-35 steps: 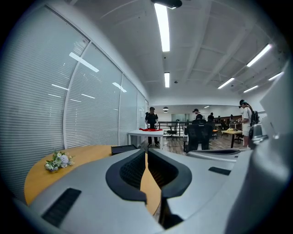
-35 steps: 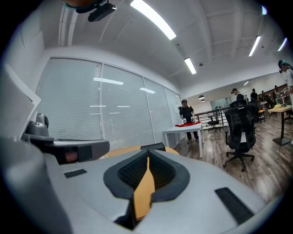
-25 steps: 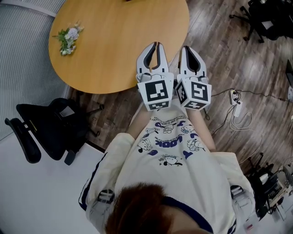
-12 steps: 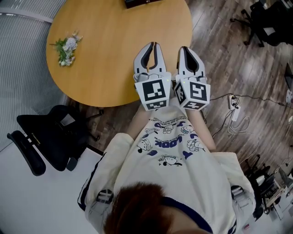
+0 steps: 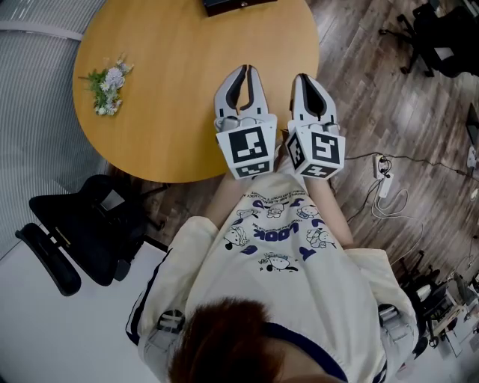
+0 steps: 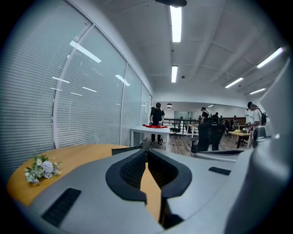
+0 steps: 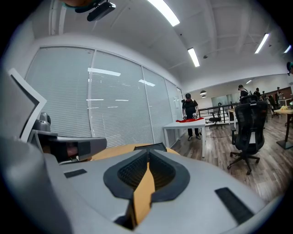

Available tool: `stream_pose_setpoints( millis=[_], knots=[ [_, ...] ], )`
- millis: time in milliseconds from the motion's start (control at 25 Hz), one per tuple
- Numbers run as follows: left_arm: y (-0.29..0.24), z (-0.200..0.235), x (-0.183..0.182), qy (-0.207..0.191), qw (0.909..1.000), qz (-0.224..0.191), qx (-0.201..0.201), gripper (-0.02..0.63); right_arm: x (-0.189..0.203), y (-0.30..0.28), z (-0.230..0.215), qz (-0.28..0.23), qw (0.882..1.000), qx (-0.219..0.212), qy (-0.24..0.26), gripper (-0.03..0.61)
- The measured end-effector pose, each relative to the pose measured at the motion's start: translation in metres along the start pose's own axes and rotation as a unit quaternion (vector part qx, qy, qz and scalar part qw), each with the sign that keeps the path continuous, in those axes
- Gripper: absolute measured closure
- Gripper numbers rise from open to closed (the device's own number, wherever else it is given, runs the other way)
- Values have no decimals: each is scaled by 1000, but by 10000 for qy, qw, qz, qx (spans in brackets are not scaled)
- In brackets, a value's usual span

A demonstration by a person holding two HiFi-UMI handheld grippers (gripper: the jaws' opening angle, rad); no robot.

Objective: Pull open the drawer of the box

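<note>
A dark box (image 5: 238, 5) stands at the far edge of the round wooden table (image 5: 172, 112); only its near side shows in the head view, and I cannot make out its drawer. Both grippers are held side by side above the table's near right edge, well short of the box. My left gripper (image 5: 245, 69) is shut and holds nothing, its tips meeting (image 6: 146, 151) with the box (image 6: 124, 149) low behind them. My right gripper (image 5: 307, 78) is also shut and holds nothing (image 7: 147, 153), with the box (image 7: 153, 146) just beyond its tips.
A small bunch of flowers (image 5: 105, 78) lies at the table's left side. A black office chair (image 5: 78, 224) stands to the lower left. A power strip with cables (image 5: 385, 176) lies on the wood floor to the right. People stand at a white desk (image 6: 153, 130) far off.
The table has slid down in the head view and the box's edge has come into sight at the top. Both grippers reach slightly further over the table, still shut.
</note>
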State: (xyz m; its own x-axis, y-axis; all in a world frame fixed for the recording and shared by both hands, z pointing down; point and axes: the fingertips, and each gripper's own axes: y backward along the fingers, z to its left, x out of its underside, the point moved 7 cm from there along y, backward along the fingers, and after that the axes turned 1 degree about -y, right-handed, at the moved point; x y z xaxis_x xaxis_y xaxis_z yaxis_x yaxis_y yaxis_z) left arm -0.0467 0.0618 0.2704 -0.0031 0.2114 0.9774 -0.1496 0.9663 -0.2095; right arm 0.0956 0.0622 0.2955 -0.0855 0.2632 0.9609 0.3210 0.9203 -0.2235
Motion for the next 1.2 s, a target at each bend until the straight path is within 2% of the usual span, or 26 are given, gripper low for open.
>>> stream_pose_setpoints(
  millis=[400, 840, 1200],
  knots=[
    [-22, 6, 2, 76, 9997, 138, -199, 586, 1, -22, -11, 150, 9999, -77, -14, 544],
    [-69, 5, 0, 5, 9984, 182, -543, 586, -13, -71, -32, 168, 9989, -420, 78, 543],
    [-111, 7, 6, 22, 9956, 335, -878, 586, -13, -120, -53, 424, 9959, -783, 154, 544]
  ],
)
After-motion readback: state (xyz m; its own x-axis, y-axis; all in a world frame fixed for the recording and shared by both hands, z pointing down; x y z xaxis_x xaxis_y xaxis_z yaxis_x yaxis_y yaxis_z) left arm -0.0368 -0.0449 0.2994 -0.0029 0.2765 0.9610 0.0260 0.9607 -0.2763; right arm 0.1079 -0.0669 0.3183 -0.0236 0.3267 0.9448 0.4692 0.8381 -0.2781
